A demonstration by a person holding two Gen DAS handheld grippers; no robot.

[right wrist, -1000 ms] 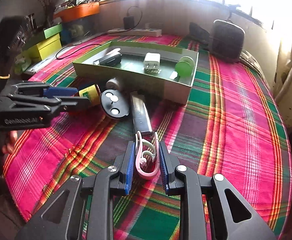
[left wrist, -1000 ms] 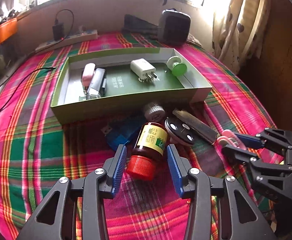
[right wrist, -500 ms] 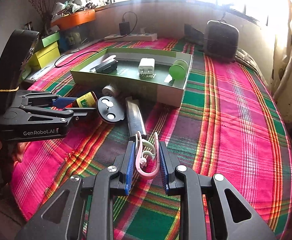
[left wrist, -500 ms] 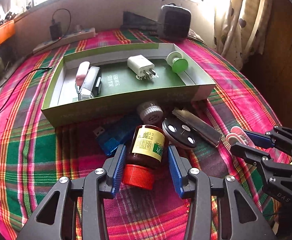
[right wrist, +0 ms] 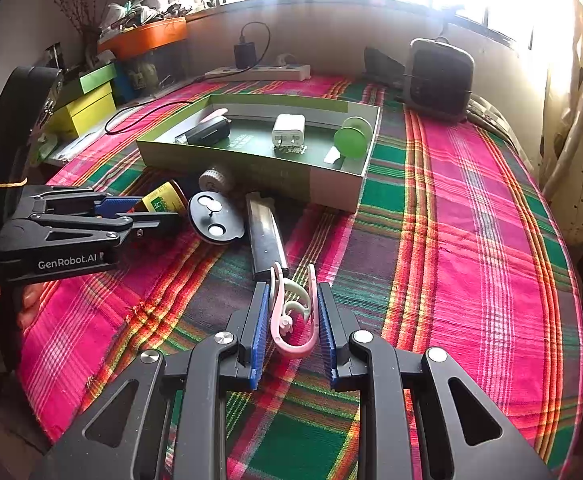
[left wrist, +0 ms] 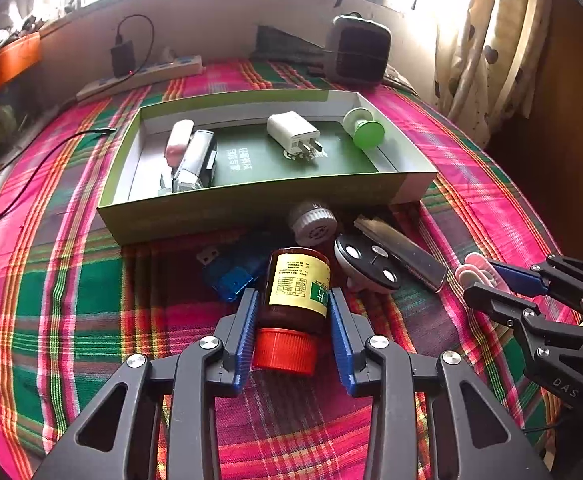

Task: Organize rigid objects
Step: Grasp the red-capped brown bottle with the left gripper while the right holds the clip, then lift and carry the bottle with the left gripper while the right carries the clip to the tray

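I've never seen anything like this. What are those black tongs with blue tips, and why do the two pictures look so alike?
Those are hand-held grippers, one in each of a person's hands, with no robot arm behind them. Each carries a wide-angle camera looking out along its two fingers, so you get the same bed twice, from two sides.

In the left one's view, the left gripper has just been closing its fingers on a brown bottle with a red cap, and the blue pads now sit against it. In the other view, the right gripper is shut on a pink clip.

On the plaid cloth lie a blue USB stick, a black disc and a dark flat bar. The green box behind them already holds a white plug and a few other small things.
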